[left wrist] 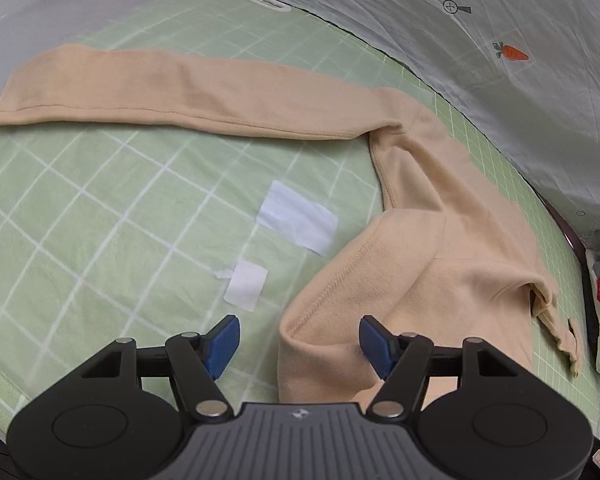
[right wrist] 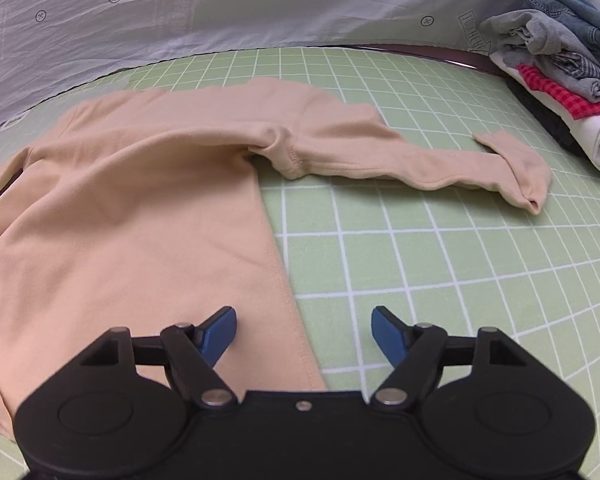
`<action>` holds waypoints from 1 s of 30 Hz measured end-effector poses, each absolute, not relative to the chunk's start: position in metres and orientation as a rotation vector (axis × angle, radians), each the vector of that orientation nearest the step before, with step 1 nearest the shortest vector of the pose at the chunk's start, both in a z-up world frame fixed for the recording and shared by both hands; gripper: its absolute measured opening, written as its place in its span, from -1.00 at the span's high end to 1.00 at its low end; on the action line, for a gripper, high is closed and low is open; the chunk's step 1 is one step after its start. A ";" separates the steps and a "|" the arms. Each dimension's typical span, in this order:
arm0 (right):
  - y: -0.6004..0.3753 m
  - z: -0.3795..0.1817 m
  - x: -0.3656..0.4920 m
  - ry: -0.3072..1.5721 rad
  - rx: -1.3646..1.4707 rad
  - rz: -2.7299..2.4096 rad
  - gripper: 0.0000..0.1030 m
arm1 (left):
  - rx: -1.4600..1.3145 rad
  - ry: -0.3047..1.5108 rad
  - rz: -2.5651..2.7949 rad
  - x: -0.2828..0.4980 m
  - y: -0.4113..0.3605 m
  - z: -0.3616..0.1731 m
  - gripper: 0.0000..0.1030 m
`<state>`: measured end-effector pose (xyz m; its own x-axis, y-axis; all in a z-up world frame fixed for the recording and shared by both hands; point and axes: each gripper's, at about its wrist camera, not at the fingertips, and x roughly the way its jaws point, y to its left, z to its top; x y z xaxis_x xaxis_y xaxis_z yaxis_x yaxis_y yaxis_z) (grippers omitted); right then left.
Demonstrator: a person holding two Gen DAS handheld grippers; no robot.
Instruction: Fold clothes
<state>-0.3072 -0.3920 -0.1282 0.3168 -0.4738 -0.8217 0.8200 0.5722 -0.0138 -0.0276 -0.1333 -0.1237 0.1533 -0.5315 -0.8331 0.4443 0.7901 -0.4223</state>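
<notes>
With both tools hanging over the bed, the peach-coloured long-sleeved knit top (right wrist: 140, 200) lies spread on the green mattress cover with its white grid lines (right wrist: 460, 260), one sleeve (left wrist: 172, 88) stretched out flat, the other sleeve (right wrist: 420, 160) kinked back at its cuff. The left gripper (left wrist: 298, 344) stands released, its blue pads either side of the folded hem corner and not pressing it. The right gripper (right wrist: 304, 336) is released too, straddling the side seam with nothing pinched.

Risks, as I judge them: a bite at that doubled corner may catch only the top layer, so the fold drags open. The soft knit could bunch if the two hands pull unevenly. That kinked cuff may stay tucked under and spoil the fold.

Hard to read: the near hem disappears beneath both tools, the collar isn't clearly visible, and the stack of folded clothes (right wrist: 560, 72) is cut by the frame edge. Two white patches (left wrist: 296, 220) on the cover can't be identified.
</notes>
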 end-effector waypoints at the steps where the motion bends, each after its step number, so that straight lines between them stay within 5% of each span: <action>1: -0.389 -0.128 -0.309 0.889 0.453 -0.887 -0.37 | -0.095 1.237 -0.701 -0.027 -0.133 -0.124 -0.27; 3: -0.384 -0.129 -0.314 0.881 0.458 -0.879 -0.33 | -0.107 1.243 -0.697 -0.027 -0.133 -0.125 -0.13; 5: -0.381 -0.128 -0.317 0.866 0.469 -0.859 0.01 | -0.124 1.259 -0.704 -0.028 -0.133 -0.127 0.35; 6: -0.379 -0.127 -0.317 0.860 0.472 -0.848 0.36 | -0.122 1.268 -0.707 -0.029 -0.134 -0.128 0.70; 9: -0.373 -0.123 -0.315 0.876 0.426 -0.830 0.91 | -0.091 1.258 -0.709 -0.033 -0.133 -0.125 0.81; 18: -0.358 -0.080 -0.351 0.786 0.489 -0.871 0.93 | -0.273 1.311 -0.754 -0.037 -0.082 -0.110 0.82; 24: -0.354 -0.111 -0.359 0.936 0.537 -0.887 0.93 | -0.136 1.342 -0.686 -0.053 -0.085 -0.124 0.79; 30: -0.354 -0.111 -0.365 0.933 0.509 -0.912 0.78 | -0.057 1.261 -0.678 -0.052 -0.093 -0.108 0.48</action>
